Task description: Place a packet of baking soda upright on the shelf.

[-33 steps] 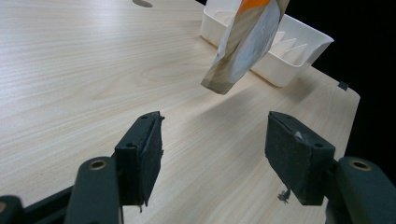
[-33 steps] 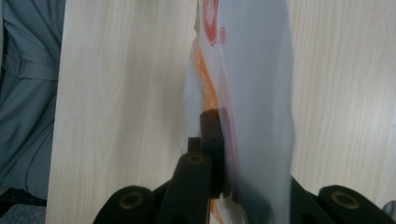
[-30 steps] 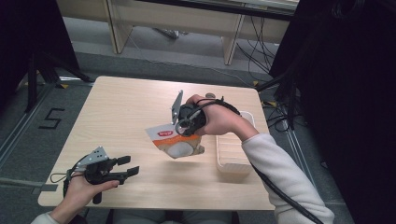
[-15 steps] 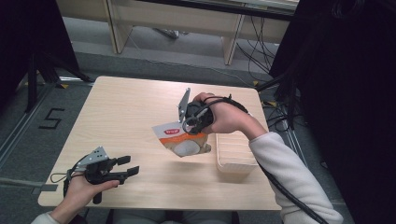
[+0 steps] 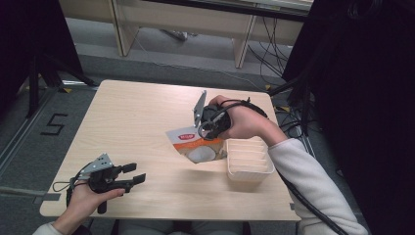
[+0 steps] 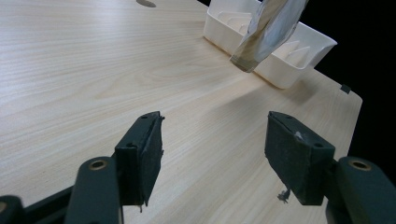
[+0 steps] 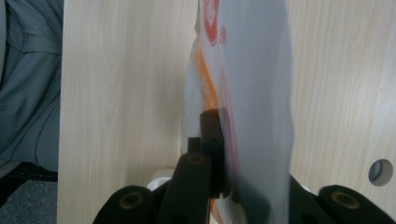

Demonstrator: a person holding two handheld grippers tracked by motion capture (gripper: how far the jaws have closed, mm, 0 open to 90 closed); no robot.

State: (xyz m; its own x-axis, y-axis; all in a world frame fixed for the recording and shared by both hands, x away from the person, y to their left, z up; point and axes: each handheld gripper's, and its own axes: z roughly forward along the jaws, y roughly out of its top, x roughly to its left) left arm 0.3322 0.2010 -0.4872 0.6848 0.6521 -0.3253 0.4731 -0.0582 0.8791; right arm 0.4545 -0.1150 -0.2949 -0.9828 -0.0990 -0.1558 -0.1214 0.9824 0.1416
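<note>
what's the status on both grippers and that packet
Right gripper shut on the packet, held above the table beside the white tray. Left gripper open, holding nothing, near the table's front corner. Nothing in the way.

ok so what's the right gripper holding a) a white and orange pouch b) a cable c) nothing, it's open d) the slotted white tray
a, the right gripper is shut on the white and orange pouch, lifted beside the slotted white tray; the right gripper view shows the jaws clamped on the pouch.
</note>
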